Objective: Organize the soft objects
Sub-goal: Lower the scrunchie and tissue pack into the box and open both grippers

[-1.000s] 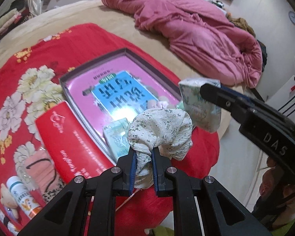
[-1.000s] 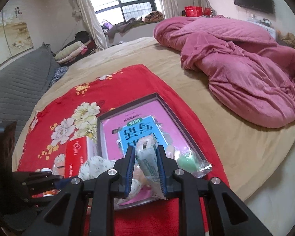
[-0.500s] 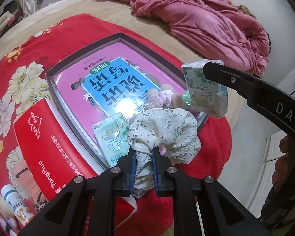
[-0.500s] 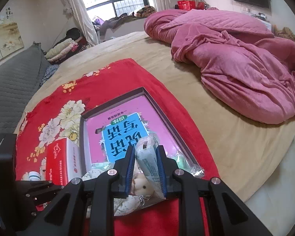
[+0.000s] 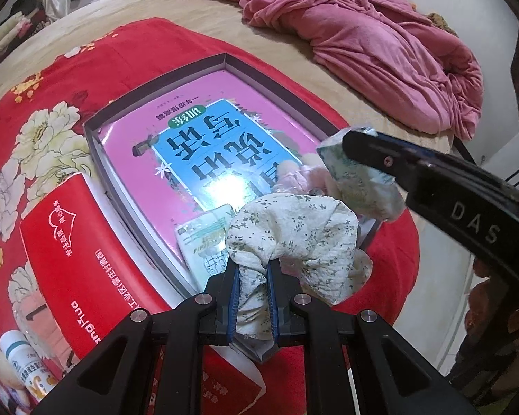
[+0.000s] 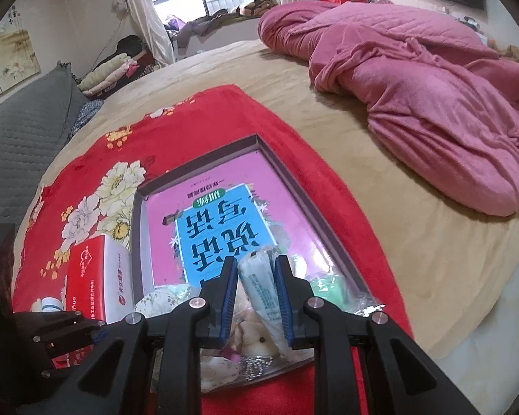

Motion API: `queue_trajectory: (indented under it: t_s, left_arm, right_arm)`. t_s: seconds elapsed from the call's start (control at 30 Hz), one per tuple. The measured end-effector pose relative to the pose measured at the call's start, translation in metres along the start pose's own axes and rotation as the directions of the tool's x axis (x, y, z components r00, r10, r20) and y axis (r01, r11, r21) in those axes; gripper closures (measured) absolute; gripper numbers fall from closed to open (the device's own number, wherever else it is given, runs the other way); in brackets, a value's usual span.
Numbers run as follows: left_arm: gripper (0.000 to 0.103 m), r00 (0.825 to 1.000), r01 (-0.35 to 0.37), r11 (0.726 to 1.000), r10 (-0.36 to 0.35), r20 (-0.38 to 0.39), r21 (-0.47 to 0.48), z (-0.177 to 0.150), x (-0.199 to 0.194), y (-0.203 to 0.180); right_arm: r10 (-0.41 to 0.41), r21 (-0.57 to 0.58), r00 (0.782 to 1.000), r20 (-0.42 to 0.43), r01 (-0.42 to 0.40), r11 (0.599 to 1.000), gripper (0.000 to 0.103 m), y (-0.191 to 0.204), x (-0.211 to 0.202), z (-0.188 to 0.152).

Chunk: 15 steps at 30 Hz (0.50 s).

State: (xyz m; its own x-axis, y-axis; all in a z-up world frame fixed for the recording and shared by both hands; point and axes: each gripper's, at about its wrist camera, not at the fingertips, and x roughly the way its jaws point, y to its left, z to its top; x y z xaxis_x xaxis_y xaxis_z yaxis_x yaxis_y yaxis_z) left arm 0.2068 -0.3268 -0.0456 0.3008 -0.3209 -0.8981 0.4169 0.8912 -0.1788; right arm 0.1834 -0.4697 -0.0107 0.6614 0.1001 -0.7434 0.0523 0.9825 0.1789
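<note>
My left gripper [image 5: 252, 269] is shut on a white floral cloth scrunchie [image 5: 294, 231] and holds it over the near edge of a shallow grey box [image 5: 225, 58] lined with a pink and blue book [image 5: 207, 138]. My right gripper [image 6: 256, 269] is shut on a pale green tissue pack [image 6: 259, 283], also over the box's near end [image 6: 256, 138]. In the left wrist view the tissue pack [image 5: 360, 186] hangs from the right gripper's finger. A second tissue pack [image 5: 204, 242], a plush toy [image 6: 256, 339] and a green bagged item [image 6: 328, 285] lie in the box.
The box sits on a red floral blanket [image 6: 190, 121] on a tan bed. A red tissue box [image 5: 69, 252] lies left of it, with a small white bottle [image 5: 20, 359] nearer. A pink quilt [image 6: 415, 79] is heaped at the back right. The bed edge is close on the right.
Both grippers have moved forward and lower over the box's near end, each keeping its hold. The tissue pack now sits closer to the scrunchie.
</note>
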Motion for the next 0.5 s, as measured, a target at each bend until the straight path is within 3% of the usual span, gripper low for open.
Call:
queue_trajectory:
  t_s: [0.5]
  left_arm:
    - [0.089, 1.000, -0.004, 0.999, 0.005, 0.010, -0.034, 0.009, 0.002, 0.013]
  right_arm:
    - [0.117, 0.098, 0.989, -0.088, -0.109, 0.989, 0.080, -0.003, 0.026, -0.010]
